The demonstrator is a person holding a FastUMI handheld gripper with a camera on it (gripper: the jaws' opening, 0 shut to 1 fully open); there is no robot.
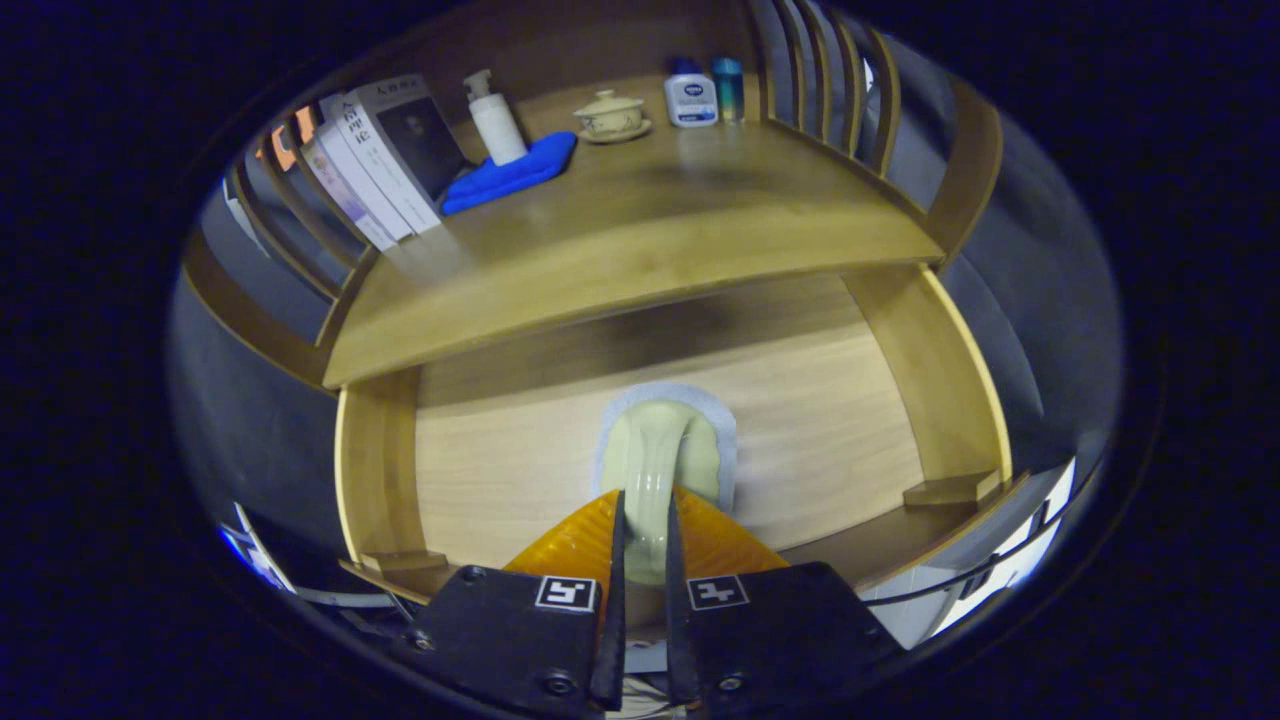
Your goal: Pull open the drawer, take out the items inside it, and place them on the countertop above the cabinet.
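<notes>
Open drawer (480, 460) to the left of and around the fingers; bench (640, 240) beyond them. The gripper (640, 560) is clenched on the pale green item (655, 450), likely a spoon or ladle on a grey mat (725, 430). Its long axis runs straight ahead, bowl end farthest. Advice: lift vertically, clear the drawer front, then carry forward to bare bench right of the blue cloth (510, 175).

The fingers (690, 545) hide the near end of the pale green item (655, 460), and the book (400, 150) lettering is too small to tell.
</notes>
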